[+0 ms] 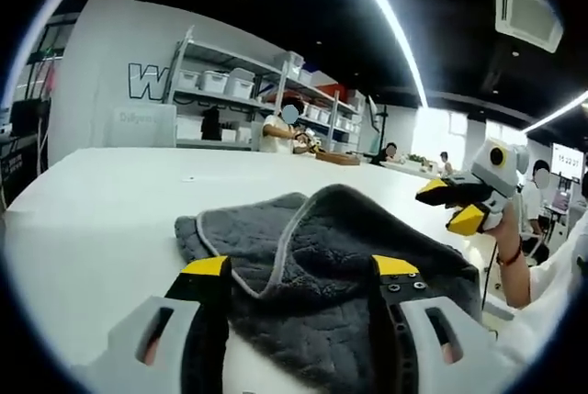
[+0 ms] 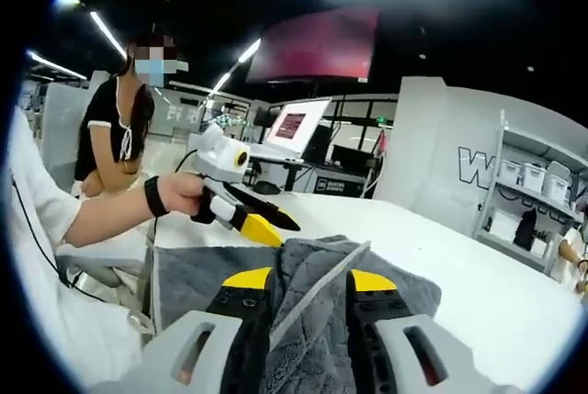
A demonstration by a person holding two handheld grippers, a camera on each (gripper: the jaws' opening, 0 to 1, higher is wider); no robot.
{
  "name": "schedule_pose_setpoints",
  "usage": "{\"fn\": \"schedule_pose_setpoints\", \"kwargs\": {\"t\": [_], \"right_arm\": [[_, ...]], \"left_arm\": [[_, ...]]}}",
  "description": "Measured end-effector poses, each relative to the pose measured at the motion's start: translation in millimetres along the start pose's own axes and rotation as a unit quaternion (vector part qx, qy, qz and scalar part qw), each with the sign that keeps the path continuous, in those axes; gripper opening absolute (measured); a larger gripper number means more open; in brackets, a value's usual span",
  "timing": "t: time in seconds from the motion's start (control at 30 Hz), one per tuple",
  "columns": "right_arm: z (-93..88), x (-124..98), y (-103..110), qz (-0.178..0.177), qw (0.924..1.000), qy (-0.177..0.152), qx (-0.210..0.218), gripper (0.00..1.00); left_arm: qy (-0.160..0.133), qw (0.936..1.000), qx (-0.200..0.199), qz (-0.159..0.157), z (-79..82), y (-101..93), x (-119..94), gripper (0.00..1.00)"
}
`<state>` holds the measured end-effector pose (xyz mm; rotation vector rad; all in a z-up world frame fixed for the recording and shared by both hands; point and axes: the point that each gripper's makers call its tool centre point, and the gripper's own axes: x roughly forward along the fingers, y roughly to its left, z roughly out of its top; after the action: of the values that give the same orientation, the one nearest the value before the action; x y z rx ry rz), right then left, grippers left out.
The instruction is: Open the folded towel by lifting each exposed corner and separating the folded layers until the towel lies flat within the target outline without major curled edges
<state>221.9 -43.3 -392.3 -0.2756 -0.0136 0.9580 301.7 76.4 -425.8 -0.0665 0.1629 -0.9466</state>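
Right now the grey towel [image 1: 322, 256] lies rumpled and still partly folded on the white worktop [image 1: 101, 219], its pale-edged flap turned back over the layer beneath. Seen from the left gripper view, the left hand-held gripper [image 1: 301, 265] rests low over the towel with its yellow-tipped jaws spread wide, gripping nothing. From the right gripper view, the right hand-held gripper [image 2: 308, 279] has its jaws on either side of a raised fold with a light hem; whether they pinch it I cannot tell. Storage shelves [image 1: 239, 91] stand behind.
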Motion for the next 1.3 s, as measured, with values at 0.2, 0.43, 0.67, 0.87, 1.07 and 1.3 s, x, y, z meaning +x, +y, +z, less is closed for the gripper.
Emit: {"fn": "schedule_pose_setpoints", "kwargs": {"t": [0.2,0.43,0.67,0.87,1.07,1.3], "right_arm": [[-1.9,6.1,-11.8,-0.024,0.9995,0.014,-0.016,0.27],[3.8,12.7,-13.0,-0.016,0.9998,0.007,-0.007,0.26],[0.3,19.3,-16.0,-0.018,0.9997,0.017,-0.004,0.26],[-4.1,26.7,-30.3,-0.041,0.9986,0.034,-0.002,0.25],[-3.7,33.6,-31.0,-0.038,0.9985,0.040,-0.003,0.26],[-1.9,42.9,-32.5,-0.032,0.9985,0.045,0.003,0.26]], "left_arm": [[0.003,0.9999,-0.014,0.004,-1.7,6.0,6.1,0.58],[0.007,0.9999,-0.012,0.005,0.2,11.7,14.5,0.57],[0.011,0.9996,-0.025,0.010,4.3,22.0,23.1,0.58],[0.022,0.9989,-0.029,0.028,3.3,32.2,30.8,0.60],[0.019,0.9983,-0.045,0.031,2.9,35.9,36.0,0.59],[0.022,0.9978,-0.050,0.039,5.3,29.7,39.9,0.58]]}}
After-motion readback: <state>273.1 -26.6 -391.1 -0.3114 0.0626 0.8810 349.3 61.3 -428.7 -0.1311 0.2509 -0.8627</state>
